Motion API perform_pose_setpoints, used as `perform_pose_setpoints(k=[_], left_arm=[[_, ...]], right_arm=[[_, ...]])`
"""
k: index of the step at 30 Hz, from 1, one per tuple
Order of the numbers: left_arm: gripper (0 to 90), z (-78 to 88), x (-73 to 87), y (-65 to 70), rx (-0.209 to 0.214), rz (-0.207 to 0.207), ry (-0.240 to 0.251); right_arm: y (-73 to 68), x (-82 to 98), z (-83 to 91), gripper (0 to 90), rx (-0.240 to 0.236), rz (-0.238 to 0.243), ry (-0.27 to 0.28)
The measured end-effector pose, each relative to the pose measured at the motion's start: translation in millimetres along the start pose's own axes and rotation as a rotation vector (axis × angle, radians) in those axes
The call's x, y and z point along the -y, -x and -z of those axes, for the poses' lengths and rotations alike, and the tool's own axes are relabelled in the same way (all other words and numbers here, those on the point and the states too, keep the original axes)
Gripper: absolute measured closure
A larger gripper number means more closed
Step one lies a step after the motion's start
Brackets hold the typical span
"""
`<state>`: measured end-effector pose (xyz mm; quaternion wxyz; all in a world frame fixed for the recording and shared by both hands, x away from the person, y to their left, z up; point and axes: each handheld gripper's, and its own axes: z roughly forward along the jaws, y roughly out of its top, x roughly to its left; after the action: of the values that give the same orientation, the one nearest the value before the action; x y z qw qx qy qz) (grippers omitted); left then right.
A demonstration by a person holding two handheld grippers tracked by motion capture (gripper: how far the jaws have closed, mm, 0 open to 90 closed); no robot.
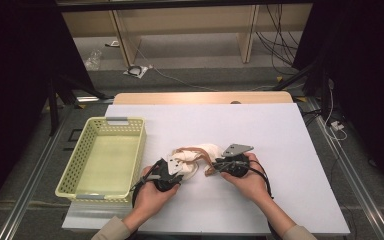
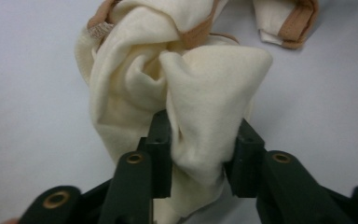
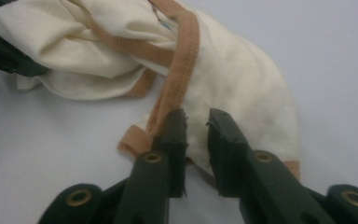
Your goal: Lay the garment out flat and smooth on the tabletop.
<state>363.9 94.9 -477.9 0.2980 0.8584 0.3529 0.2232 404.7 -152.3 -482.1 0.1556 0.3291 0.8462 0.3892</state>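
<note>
A crumpled cream cloth (image 1: pixel 196 154) with tan-brown trim lies on the white table (image 1: pixel 280 135), a little ahead of both hands. My left gripper (image 1: pixel 181 171) comes at it from the left. In the left gripper view a thick fold of the cloth (image 2: pixel 200 93) is squeezed between the jaws of the left gripper (image 2: pixel 200 142). My right gripper (image 1: pixel 211 167) meets the cloth from the right. In the right gripper view the right gripper (image 3: pixel 196 128) has its jaws nearly together, pinching the cloth's edge (image 3: pixel 242 93) beside the tan strap (image 3: pixel 179 70).
A pale yellow perforated basket (image 1: pixel 125 121) stands hollow at the table's left, close to my left hand. White tabletop stretches to the right and behind the cloth. Beyond the table's far edge are floor cables and wooden furniture legs.
</note>
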Motion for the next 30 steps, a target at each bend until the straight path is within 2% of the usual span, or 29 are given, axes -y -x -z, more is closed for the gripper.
perform_pose_setpoints(k=[3,5,7,8,10,12,13,15,16,17,18,20,24,30], left_arm=[[73.8,1.1,-0.3,-1.6,0.0,-0.011,-0.001],[75.3,3.0,-0.4,-2.5,-0.001,-0.007,0.005],[75.8,5.6,-1.2,-4.1,0.003,-0.007,0.008],[75.9,6.6,-1.5,-4.9,0.004,-0.005,0.011],[76.0,8.0,-1.8,-6.1,0.007,-0.002,0.014],[76.2,9.0,-2.0,-6.4,0.011,0.0,0.014],[76.3,9.3,-2.0,-6.2,0.013,0.003,0.017],[76.5,10.4,-2.1,-6.2,0.014,-0.001,0.017],[76.6,11.1,-2.0,-6.4,0.015,-0.005,0.016],[76.7,11.5,-2.0,-6.5,0.016,-0.007,0.014],[76.7,12.3,-1.8,-6.6,0.019,-0.01,0.013],[76.9,13.7,-1.5,-6.7,0.018,-0.014,0.013],[77.1,19.3,-1.7,-6.8,0.034,-0.03,0.007],[77.1,32.5,-0.5,-3.9,0.085,-0.079,-0.013]], right_arm=[[-0.1,-1.8,-1.3,90.0,-0.009,-0.005,-0.015],[-0.4,-3.3,-1.2,90.0,-0.004,-0.005,-0.016],[-0.3,-5.1,1.4,90.0,-0.017,-0.015,0.005],[0.2,-6.6,4.2,85.4,-0.013,-0.015,0.026],[1.1,-8.4,9.1,70.8,-0.021,-0.032,0.059],[-0.3,-9.6,12.3,62.2,-0.041,-0.038,0.086],[-2.0,-9.9,12.4,57.4,-0.056,-0.035,0.084],[-6.3,-9.1,9.8,52.2,-0.056,-0.01,0.057],[-7.5,-8.4,7.7,52.3,-0.063,0.001,0.045],[-9.1,-7.2,4.7,58.3,-0.065,0.009,0.024],[-9.5,-6.8,3.5,69.0,-0.058,0.016,0.019],[-7.2,-7.7,3.6,85.2,-0.04,0.001,0.016],[-1.5,-14.9,13.6,87.9,-0.031,-0.015,0.041],[13.1,-30.5,21.8,88.1,0.025,-0.025,0.066]])
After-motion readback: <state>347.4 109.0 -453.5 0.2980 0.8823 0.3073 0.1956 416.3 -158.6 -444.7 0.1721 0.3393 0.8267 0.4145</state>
